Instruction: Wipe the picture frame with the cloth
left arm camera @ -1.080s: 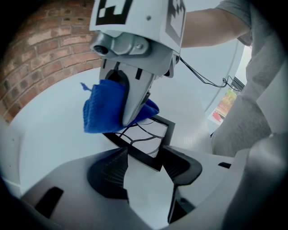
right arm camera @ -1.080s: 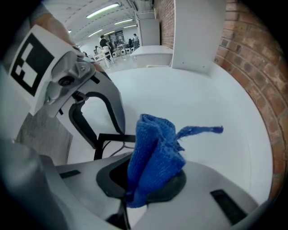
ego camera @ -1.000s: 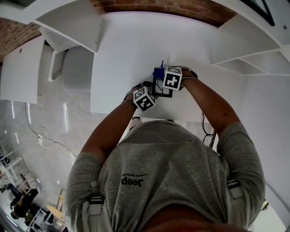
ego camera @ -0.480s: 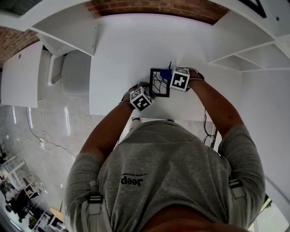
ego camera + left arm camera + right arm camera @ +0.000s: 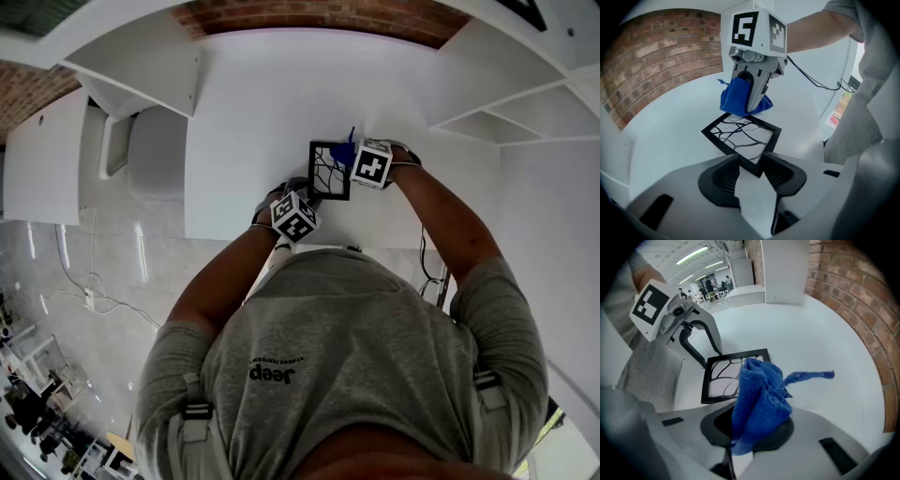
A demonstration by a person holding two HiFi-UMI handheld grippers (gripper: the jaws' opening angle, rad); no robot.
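Right gripper (image 5: pixel 752 425) jaws pinch bunched blue knit cloth (image 5: pixel 759 394); left gripper (image 5: pixel 752 161) jaws, just closing, clamp the picture frame (image 5: pixel 742 138). It's square, black-edged.

Blue cloth (image 5: pixel 759 394), black picture frame (image 5: pixel 742 139), white worktop (image 5: pixel 262 103).
The cloth is one solid bright blue with a waffle weave. The frame's black border surrounds a white picture crossed by thin black branching lines. The marker cubes (image 5: pixel 296 215) carry black-and-white square patterns, the brick wall (image 5: pixel 661 51) is red-brown, and the person's shirt (image 5: pixel 347 356) is grey.
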